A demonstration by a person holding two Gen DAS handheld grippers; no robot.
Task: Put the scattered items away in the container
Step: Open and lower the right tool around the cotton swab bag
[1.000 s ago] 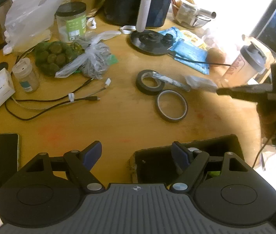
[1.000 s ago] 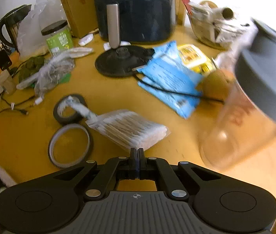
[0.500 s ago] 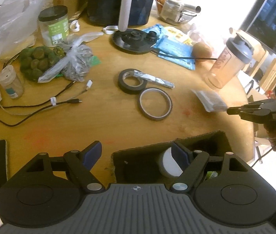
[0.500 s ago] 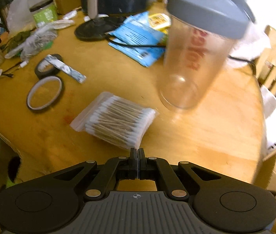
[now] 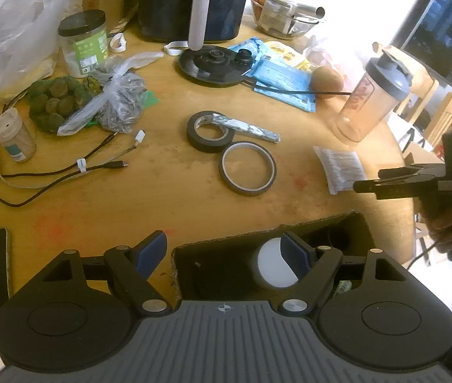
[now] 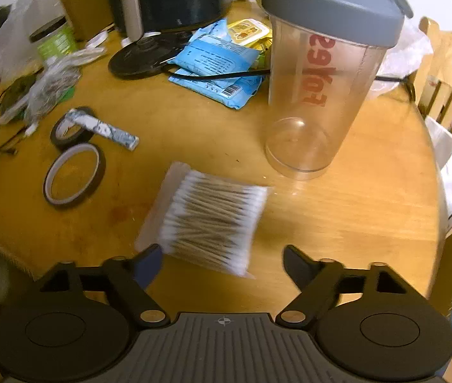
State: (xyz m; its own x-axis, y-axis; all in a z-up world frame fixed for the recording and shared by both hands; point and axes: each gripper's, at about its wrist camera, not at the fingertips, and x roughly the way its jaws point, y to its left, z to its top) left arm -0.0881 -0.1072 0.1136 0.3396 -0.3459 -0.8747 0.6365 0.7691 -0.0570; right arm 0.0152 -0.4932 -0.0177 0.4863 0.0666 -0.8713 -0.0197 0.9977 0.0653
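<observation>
Left wrist view | left gripper [image 5: 222, 252] spread, empty, over cardboard box [image 5: 321, 223] holding white roll [image 5: 274, 266] | right gripper [image 6: 222, 260] spread; cotton-swab pack [image 6: 210, 220] on table [image 6: 337, 223]

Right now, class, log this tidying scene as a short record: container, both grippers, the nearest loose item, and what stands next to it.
container: open cardboard box at table edge, white roll inside
left gripper: open, above the box
right gripper: open, holding nothing
nearest loose item: cotton swab pack, on the table just ahead of the right gripper
neighbour: shaker bottle, upright, beyond the pack
</observation>
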